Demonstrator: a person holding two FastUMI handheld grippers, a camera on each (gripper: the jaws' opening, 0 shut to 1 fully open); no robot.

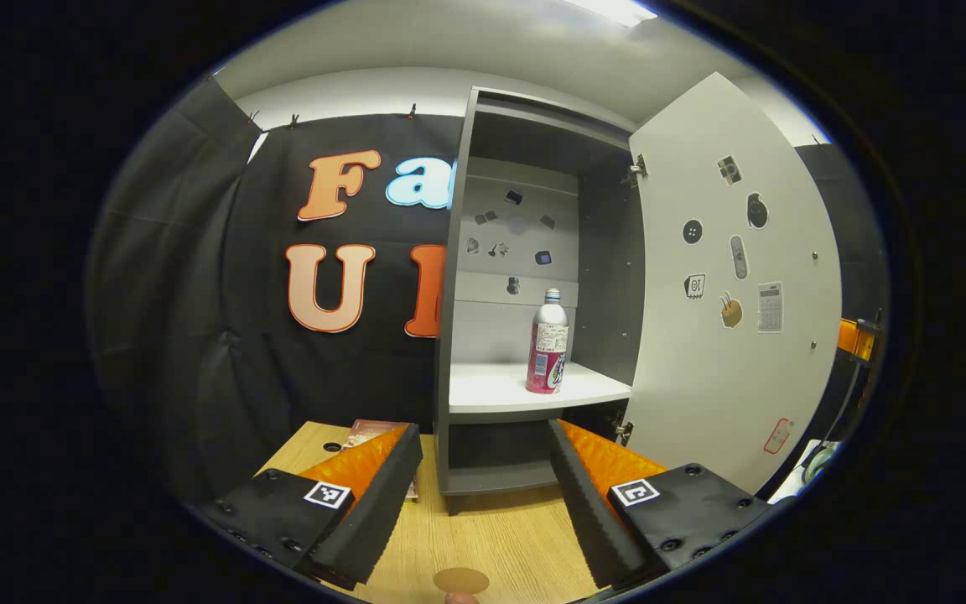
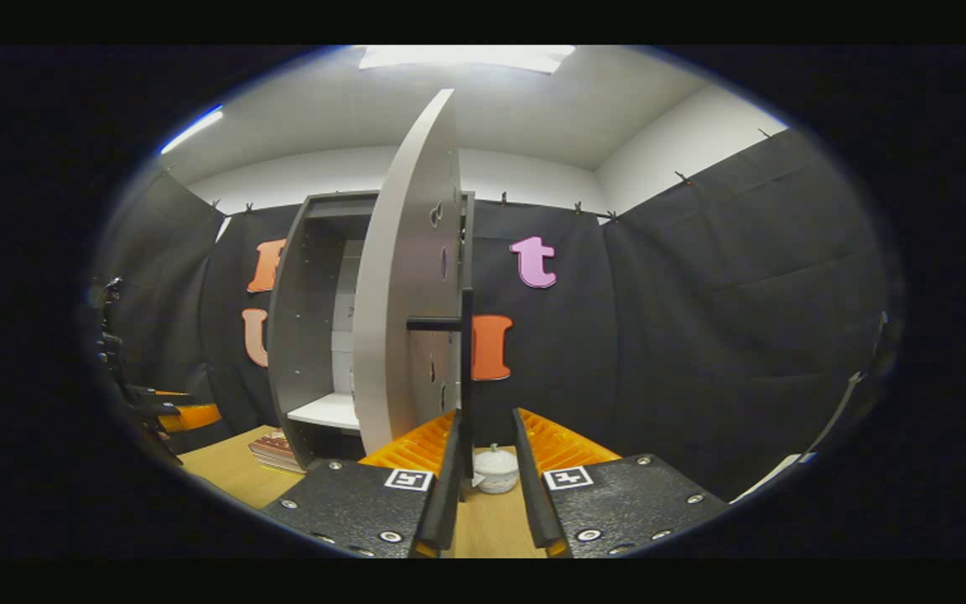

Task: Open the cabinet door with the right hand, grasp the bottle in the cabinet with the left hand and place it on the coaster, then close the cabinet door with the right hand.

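Black cloth backs the cabinet (image 1: pixel 525 277); my right gripper (image 2: pixel 487 453), nearly closed, brackets the door (image 1: pixel 726 285) handle (image 2: pixel 466 369), my spread left gripper (image 1: pixel 483 470) faces the bottle (image 1: pixel 547 344).

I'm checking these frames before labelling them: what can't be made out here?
- Bottle label: too small to read in the left gripper view.
- Coaster: cut off by the bottom edge there.
- Cabinet inside, right gripper view: mostly hidden by the open door.
- Handle: whether the right gripper touches it is unclear.
- Left gripper: open, nothing between its fingers.
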